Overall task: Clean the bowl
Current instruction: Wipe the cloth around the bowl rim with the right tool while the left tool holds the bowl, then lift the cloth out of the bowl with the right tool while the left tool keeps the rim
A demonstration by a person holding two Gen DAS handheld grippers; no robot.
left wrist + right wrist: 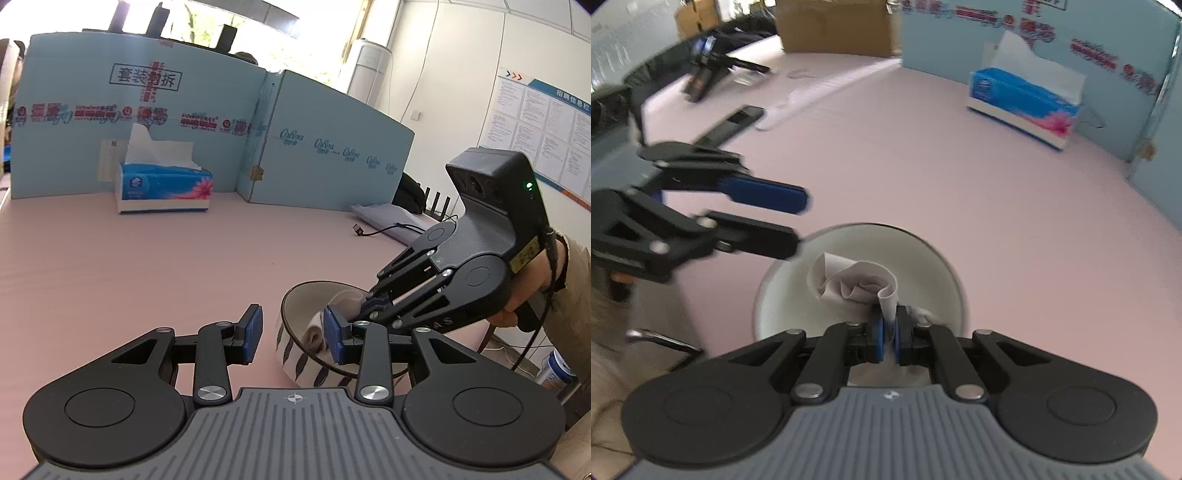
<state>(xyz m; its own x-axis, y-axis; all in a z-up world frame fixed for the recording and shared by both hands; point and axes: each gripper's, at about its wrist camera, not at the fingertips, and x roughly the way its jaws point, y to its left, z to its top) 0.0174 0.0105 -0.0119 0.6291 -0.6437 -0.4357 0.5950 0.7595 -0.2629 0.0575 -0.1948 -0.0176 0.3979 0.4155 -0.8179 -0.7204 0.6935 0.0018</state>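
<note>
**Tissue in the bowl**

The bowl (pixel 295 347) sits on the pink worktop (pixel 129 277), low and right of the middle in the left wrist view. It is white inside, with dark stripes on the outside and a dark rim. In the right wrist view the bowl (pixel 923 266) is at the middle, just above the fingers.

The right hand-held gripper (pixel 889 338) is squeezed tight on a crumpled white tissue (pixel 855 282). The tissue is inside the bowl. In the left wrist view this right hand-held gripper (pixel 364 306) reaches down into the bowl from the right side of the frame.

The left hand-held gripper (pixel 293 334) is wide open and holds nothing. One blue pad is left of the bowl, the other is over the bowl's rim. I cannot tell if it touches the bowl.

A blue tissue box (pixel 164 188) stands well apart from the bowl, in the upper left part of the frame, near a light blue board (pixel 314 122). A white tissue sticks up from it.
</note>
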